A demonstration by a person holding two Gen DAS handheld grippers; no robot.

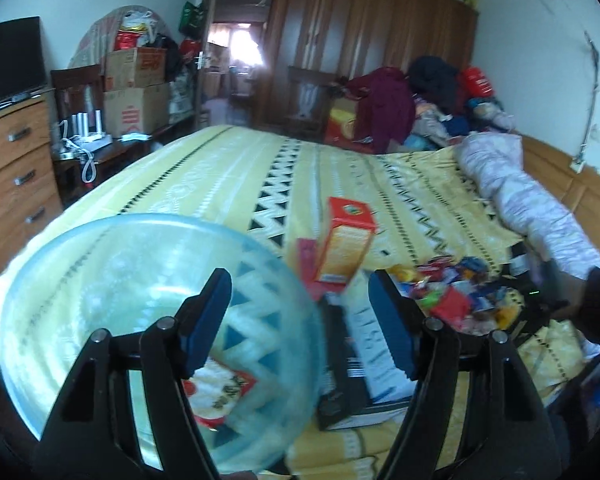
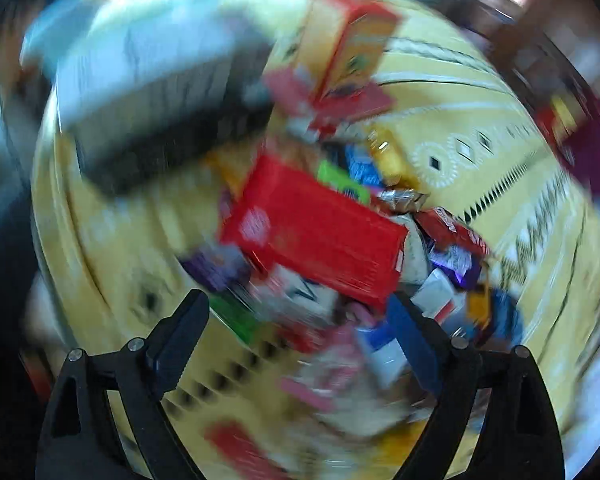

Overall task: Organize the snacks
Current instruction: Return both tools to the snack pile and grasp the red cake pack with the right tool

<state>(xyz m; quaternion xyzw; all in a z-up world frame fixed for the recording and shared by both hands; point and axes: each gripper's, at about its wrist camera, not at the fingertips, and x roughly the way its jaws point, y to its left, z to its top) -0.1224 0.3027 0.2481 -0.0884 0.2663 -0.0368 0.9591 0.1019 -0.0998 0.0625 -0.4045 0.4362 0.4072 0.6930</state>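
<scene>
Roughly, scene: snacks lay on a yellow patterned bed [image 1: 228, 168].
Left claw [image 1: 296, 328]: jaws partly open, gripping nothing; its left finger overlapped a translucent blue plastic bowl [image 1: 100, 280] holding a red-and-white packet [image 1: 220, 396].
Orange carton [image 1: 346, 246]: upright, beyond the left claw.
Right claw [image 2: 300, 340]: wide open, empty, pointing down over the blurred wrapper pile [image 2: 440, 264].
Red box [image 2: 316, 232]: flat, rectangular, just ahead of the right claw.

Left across bed [image 1: 228, 168]; right down, close; both: orange box [image 1: 346, 246].

Yellow-patterned bed [image 1: 228, 168], black box [image 1: 352, 384] on it, blue bowl [image 1: 100, 280] beside, snack pile [image 1: 456, 292] opposite.
</scene>
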